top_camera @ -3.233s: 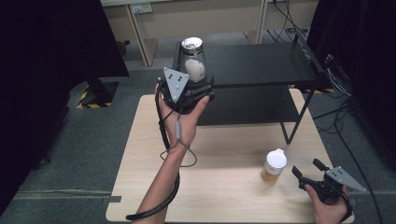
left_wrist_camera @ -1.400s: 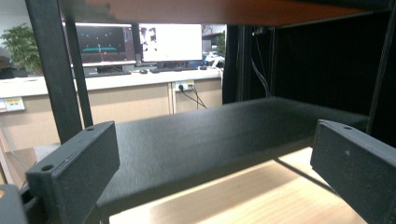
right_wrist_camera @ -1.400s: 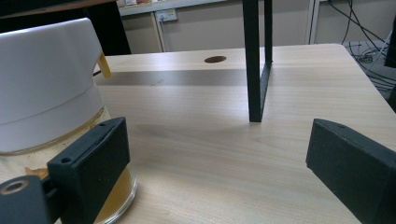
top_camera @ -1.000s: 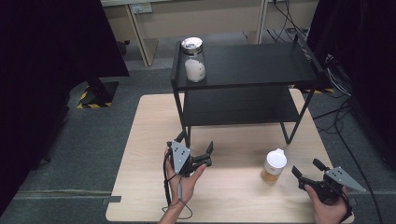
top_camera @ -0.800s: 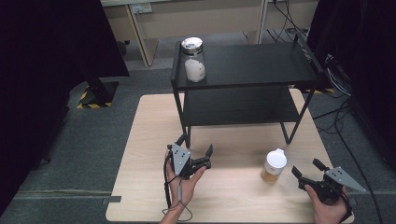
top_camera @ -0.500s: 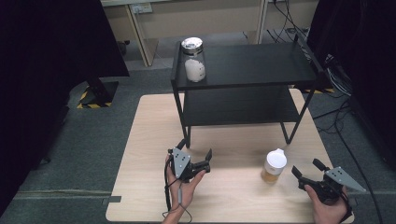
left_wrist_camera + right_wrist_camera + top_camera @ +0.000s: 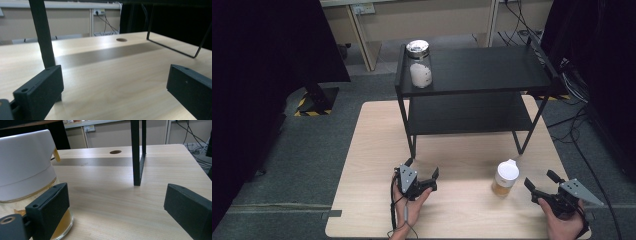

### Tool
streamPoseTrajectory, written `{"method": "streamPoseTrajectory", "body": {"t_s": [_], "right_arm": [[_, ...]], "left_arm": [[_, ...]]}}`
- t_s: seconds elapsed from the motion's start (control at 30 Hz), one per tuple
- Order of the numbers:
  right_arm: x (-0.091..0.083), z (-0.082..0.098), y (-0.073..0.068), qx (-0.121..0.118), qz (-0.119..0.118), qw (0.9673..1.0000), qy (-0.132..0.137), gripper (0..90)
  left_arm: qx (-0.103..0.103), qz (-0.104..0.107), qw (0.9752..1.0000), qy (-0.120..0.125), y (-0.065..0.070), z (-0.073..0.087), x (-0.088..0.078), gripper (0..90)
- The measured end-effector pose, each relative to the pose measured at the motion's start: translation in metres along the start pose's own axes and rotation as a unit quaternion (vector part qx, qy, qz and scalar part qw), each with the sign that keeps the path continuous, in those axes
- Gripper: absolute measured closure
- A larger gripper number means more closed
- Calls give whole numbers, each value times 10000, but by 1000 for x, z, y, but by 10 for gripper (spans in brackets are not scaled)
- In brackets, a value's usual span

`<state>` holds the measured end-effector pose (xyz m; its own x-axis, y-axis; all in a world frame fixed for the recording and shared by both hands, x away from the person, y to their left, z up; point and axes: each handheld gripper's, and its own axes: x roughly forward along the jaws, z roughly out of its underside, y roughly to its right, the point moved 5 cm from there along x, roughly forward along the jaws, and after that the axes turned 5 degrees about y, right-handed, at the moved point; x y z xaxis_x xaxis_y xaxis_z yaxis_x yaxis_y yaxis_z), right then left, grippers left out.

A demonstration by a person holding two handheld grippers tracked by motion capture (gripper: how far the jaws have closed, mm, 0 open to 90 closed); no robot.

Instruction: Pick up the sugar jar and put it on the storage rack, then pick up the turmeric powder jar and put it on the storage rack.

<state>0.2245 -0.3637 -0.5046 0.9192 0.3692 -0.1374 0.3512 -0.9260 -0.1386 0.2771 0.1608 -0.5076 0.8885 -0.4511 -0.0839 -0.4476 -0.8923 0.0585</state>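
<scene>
A glass jar with a metal lid [image 7: 419,64] and white contents stands at the left end of the black shelf's top [image 7: 482,67]. A second jar with a white lid [image 7: 505,178] and amber contents stands on the wooden table [image 7: 372,140] near the front right. My left gripper [image 7: 433,180] rests low over the table's front, open and holding nothing [image 7: 112,75]. My right gripper [image 7: 539,179] is open just right of the white-lidded jar [image 7: 25,170], which sits beside its left jaw, not between the jaws [image 7: 115,192].
The black two-level shelf unit stands on the far half of the table; one leg [image 7: 42,32] rises close ahead of the left gripper, another leg [image 7: 137,152] ahead of the right. A round hole [image 7: 121,39] is in the tabletop. Cables lie on the floor at far right.
The left gripper came down from the metal-lidded jar on the top shelf to the table's front and edged toward the person. That jar stayed on the shelf. The right gripper kept still.
</scene>
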Motion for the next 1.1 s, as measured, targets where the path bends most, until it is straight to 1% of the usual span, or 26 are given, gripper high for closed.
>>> {"method": "streamPoseTrajectory", "body": {"t_s": [0.27,0.53,0.8,1.1], "right_arm": [[0,0,0,-11,-4,10000,8,62],[0,0,0,-22,-19,10000,4,62],[0,0,0,-17,-23,10000,7,62],[0,0,1,-12,-44,10000,14,60]], "left_arm": [[-91,27,9998,-184,-2,6,1,3],[-136,46,9997,-194,-4,5,2,8],[-33,70,9998,-167,-2,6,1,10],[-23,86,9998,-157,-2,6,1,10]]}}
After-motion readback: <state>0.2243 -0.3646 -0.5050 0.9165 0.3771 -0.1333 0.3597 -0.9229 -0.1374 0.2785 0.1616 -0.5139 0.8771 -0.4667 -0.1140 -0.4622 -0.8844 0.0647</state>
